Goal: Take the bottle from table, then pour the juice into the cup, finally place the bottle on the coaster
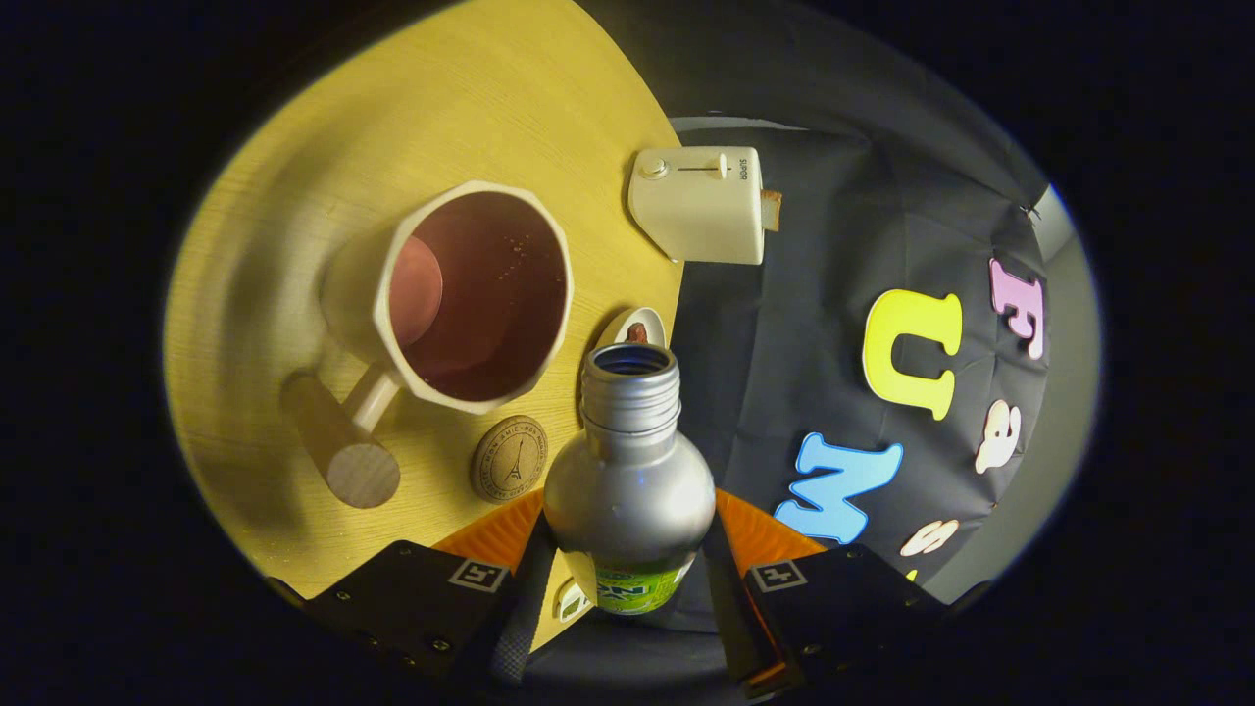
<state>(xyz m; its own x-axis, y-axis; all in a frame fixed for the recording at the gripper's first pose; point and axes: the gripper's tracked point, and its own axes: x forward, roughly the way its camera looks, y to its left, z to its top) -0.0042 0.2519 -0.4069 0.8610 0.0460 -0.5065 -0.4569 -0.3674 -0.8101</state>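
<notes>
Right then, you had the gripper (627,579) clamped on one silver bottle (628,480), both fingers pressed against its sides, cap off, neck pointing ahead over the table (294,196) edge. Its green label was too cut off to read. One white faceted cup (474,294) with a wooden handle held dark juice, just beyond the fingers. One round wooden coaster (508,458), stamped with an Eiffel Tower, lay beside the cup. One white toaster (698,204) stood further off; its lettering was too small to read.

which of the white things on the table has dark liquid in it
The big faceted cup with a wooden handle; the toaster and small dish hold none.
</notes>
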